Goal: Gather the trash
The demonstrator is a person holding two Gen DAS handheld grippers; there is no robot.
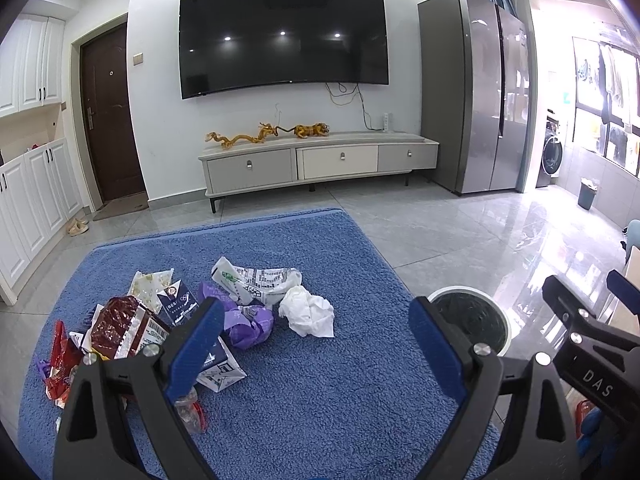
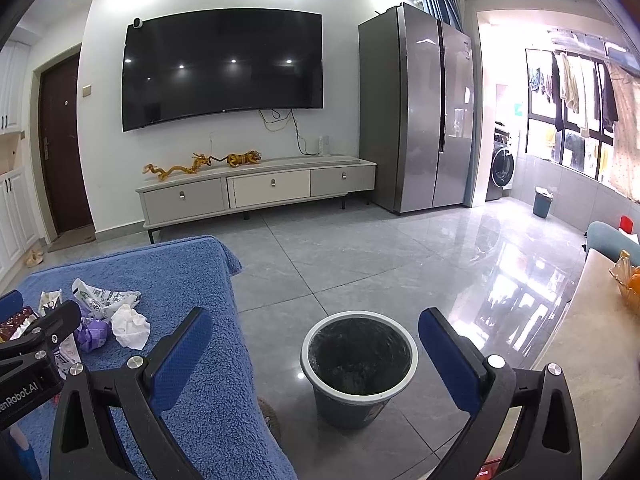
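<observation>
Ahead of the left hand-held gripper (image 1: pixel 316 352), jaws apart and empty, wrappers and a crumpled tissue (image 1: pixel 307 315) litter the blue-covered surface (image 1: pixel 320 400); the right hand-held gripper (image 2: pixel 316 354), likewise apart, hovers over the bin (image 2: pixel 359 390). Nothing looks collected yet; the tissue seems the easiest first grab.

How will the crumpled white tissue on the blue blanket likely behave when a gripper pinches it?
The crumpled white tissue looks soft and very light, so it should squash between the fingers rather than resist. Its irregular folds make rolling unlikely. On the fuzzy blue blanket, a push would probably drag it, not slide it.
</observation>
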